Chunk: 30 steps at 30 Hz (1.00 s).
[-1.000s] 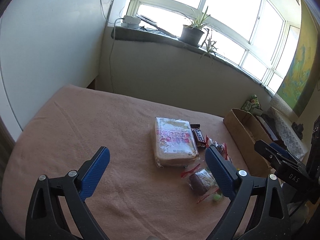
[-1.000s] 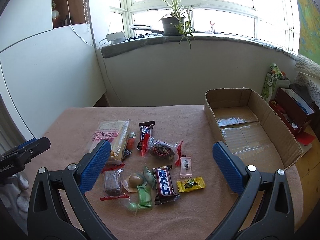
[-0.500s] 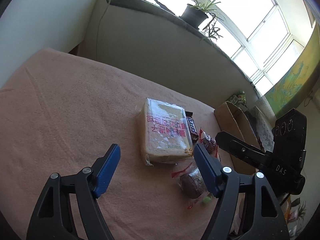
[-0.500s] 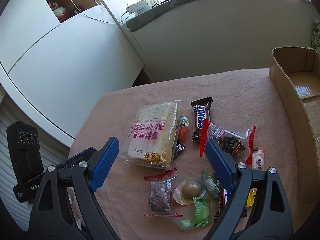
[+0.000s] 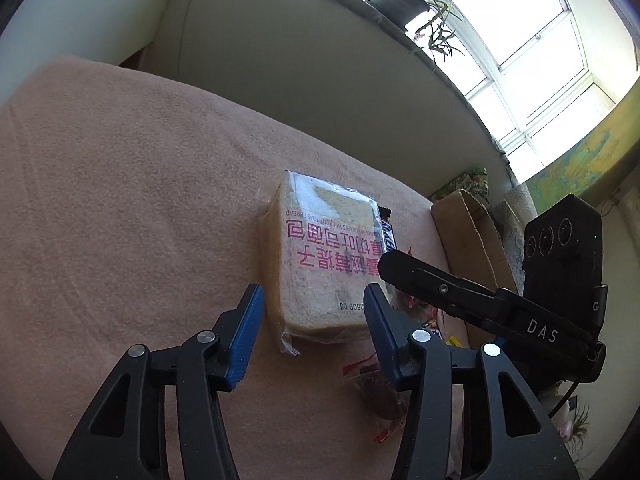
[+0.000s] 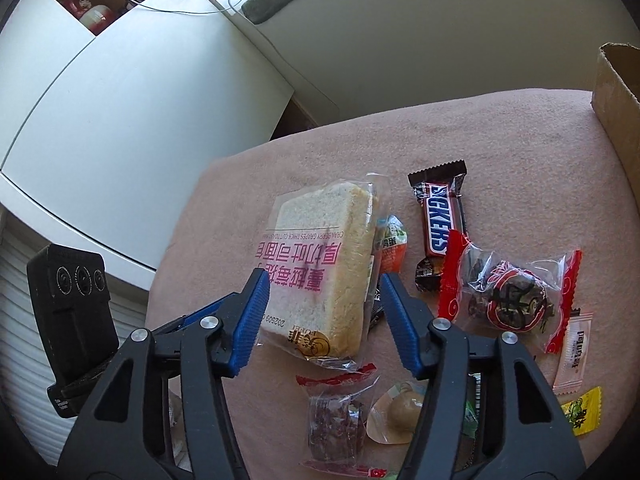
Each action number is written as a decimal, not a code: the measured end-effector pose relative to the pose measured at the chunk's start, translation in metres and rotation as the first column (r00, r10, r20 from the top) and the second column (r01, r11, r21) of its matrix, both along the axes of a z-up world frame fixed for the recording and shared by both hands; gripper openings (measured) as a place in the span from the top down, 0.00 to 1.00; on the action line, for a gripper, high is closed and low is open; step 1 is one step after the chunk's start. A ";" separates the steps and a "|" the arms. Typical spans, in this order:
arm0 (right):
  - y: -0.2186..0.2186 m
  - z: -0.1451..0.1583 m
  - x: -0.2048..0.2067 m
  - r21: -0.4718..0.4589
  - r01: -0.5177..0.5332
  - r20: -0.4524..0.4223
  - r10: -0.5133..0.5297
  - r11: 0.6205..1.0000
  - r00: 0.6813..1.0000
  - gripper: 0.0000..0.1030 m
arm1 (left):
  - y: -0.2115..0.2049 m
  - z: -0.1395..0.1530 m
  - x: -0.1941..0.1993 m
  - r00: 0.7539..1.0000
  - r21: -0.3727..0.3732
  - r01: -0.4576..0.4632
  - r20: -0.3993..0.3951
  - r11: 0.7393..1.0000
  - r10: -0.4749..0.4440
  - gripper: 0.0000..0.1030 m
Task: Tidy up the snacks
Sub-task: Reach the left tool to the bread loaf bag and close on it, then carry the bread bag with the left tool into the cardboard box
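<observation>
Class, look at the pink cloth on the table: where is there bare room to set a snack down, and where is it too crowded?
Bare: the wide stretch of pink cloth left of the bread pack, and the strip between the Snickers bar and the cardboard box. Crowded: the small wrapped snacks packed right of and in front of the bread.

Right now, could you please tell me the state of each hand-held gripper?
Left hand-held gripper: open, closing around the bread.
Right hand-held gripper: open, closing around it too.

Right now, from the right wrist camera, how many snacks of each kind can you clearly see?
Bread pack: 1
Snickers bar: 1
Red-edged clear packets: 2
Small wrapped sweets: 4
Total: 8, others partly hidden
</observation>
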State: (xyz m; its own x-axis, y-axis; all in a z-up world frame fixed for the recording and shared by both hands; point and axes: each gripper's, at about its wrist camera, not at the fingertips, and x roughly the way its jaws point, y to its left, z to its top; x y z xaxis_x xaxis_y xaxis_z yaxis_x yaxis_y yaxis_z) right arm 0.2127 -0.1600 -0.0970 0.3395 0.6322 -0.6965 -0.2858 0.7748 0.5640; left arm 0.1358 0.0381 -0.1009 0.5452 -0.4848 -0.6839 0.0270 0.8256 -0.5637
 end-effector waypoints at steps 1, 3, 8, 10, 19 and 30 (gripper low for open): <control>0.001 -0.001 0.001 0.003 -0.004 -0.006 0.004 1.000 1.000 0.47 | 0.000 -0.001 0.002 1.000 0.001 0.001 -0.003 1.000 -0.001 0.53; 0.002 -0.002 0.004 0.003 -0.007 -0.013 0.007 1.000 1.000 0.47 | -0.001 -0.003 0.006 1.000 0.003 0.001 -0.014 1.000 -0.001 0.55; 0.005 -0.004 0.007 -0.007 -0.020 -0.026 0.020 1.000 0.999 0.56 | -0.003 -0.008 0.010 1.000 -0.006 0.008 -0.027 1.000 -0.008 0.60; 0.006 -0.004 0.008 -0.014 -0.025 -0.032 0.024 1.000 0.999 0.59 | -0.005 -0.007 0.012 1.000 -0.001 0.013 -0.023 1.000 -0.013 0.60; 0.014 -0.006 0.009 -0.011 -0.041 -0.037 0.041 0.999 0.998 0.60 | -0.011 0.002 0.007 1.000 0.047 0.010 0.004 0.999 -0.010 0.60; 0.009 0.005 -0.013 0.005 -0.036 -0.002 0.036 0.999 0.999 0.60 | -0.020 0.022 -0.012 0.997 0.088 0.018 0.071 0.996 -0.025 0.60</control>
